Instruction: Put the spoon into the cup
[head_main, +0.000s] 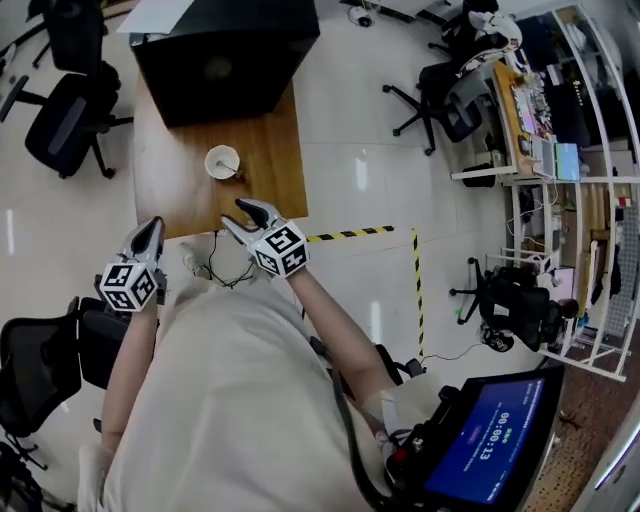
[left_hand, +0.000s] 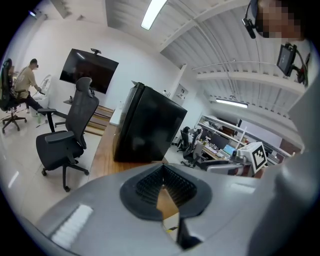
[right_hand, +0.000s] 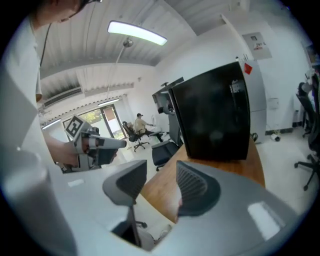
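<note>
On the counter (head_main: 275, 150), the cup (head_main: 222, 161) sits ahead of us; we can't spot the spoon. Left hand-held gripper (head_main: 150, 226) clenched, empty; right hand-held gripper (head_main: 243, 215) released, empty. Likely pre-grasp: next we find the spoon.

On the table (head_main: 270, 150) the cup (head_main: 222, 161) sits mid-way, the box (head_main: 225, 45) behind it at the far end, the right gripper (head_main: 240, 212) over the near edge, the left gripper (head_main: 152, 224) off the near-left corner, and a chair (head_main: 65, 120) left of the table.
</note>
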